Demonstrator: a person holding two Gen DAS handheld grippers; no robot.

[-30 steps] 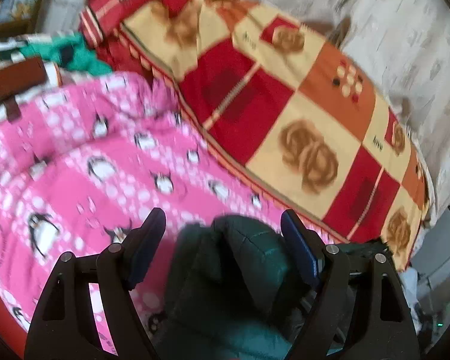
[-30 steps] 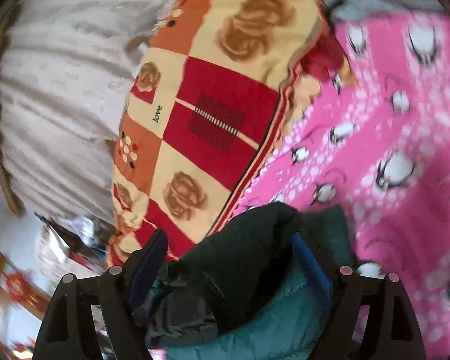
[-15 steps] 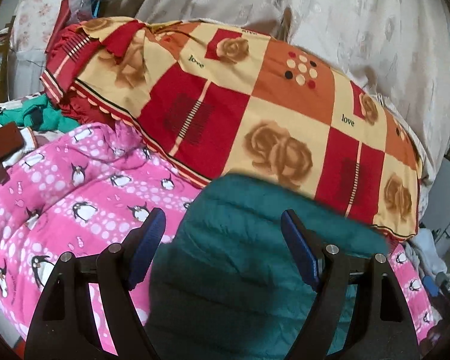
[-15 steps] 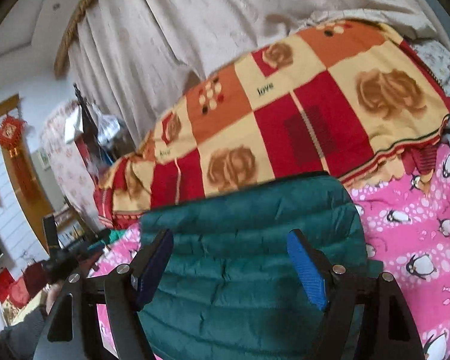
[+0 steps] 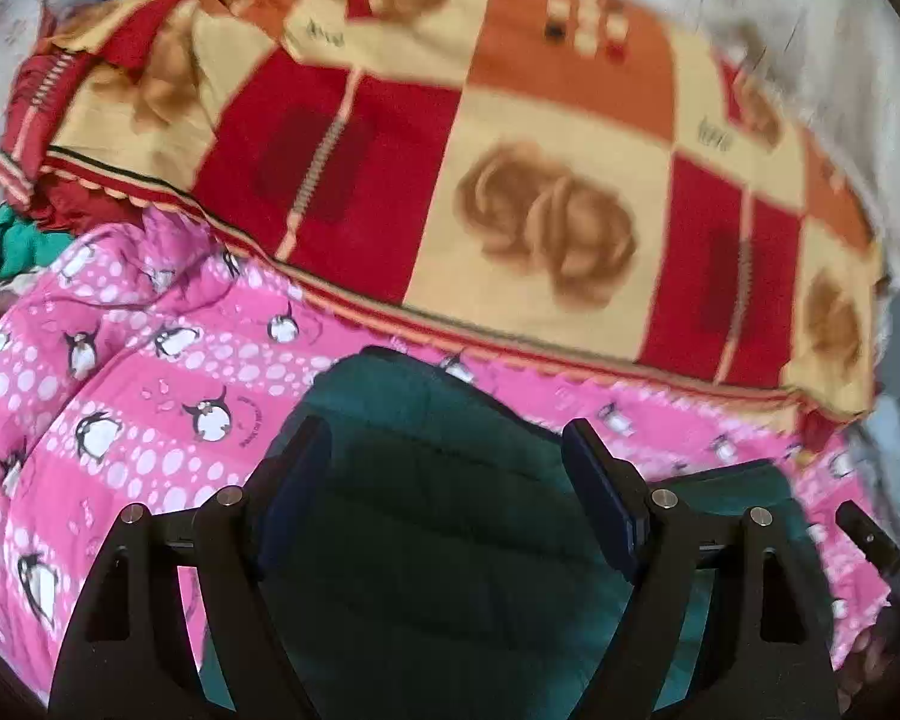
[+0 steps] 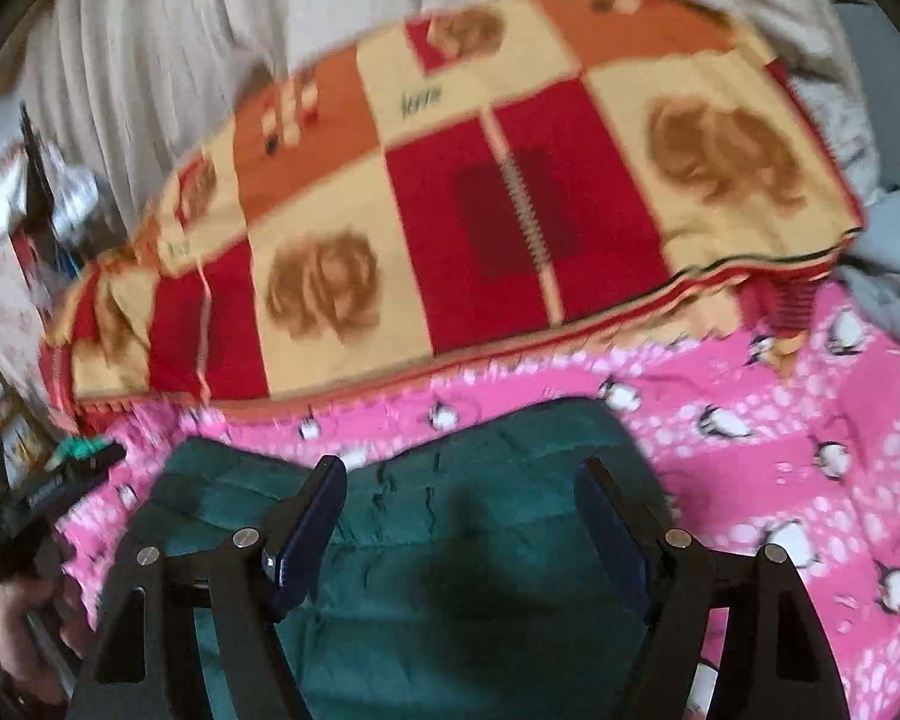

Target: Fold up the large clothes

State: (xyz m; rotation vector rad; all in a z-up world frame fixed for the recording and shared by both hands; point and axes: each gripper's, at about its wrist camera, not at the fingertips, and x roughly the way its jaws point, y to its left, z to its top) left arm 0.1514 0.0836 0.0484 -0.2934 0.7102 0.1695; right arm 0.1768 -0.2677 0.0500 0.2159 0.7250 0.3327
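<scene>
A dark green quilted jacket (image 5: 444, 480) lies spread on the pink penguin-print bedcover (image 5: 150, 396); it also shows in the right wrist view (image 6: 468, 546). My left gripper (image 5: 447, 474) is open, its jaws wide apart above the jacket's left part, gripping nothing. My right gripper (image 6: 462, 510) is open above the jacket's right part, also gripping nothing. The jacket's near part is hidden under the gripper bodies in both views.
A red, orange and cream rose-print blanket (image 5: 480, 168) lies folded behind the jacket, also in the right wrist view (image 6: 450, 192). A beige curtain (image 6: 150, 60) hangs behind. Green cloth (image 5: 12, 240) lies at the far left. The other gripper (image 6: 54, 486) shows at the left edge.
The jacket went from bunched and lifted between the grippers to spread flat on the bedcover. Both grippers have tipped down toward it and hover over it with jaws open.
</scene>
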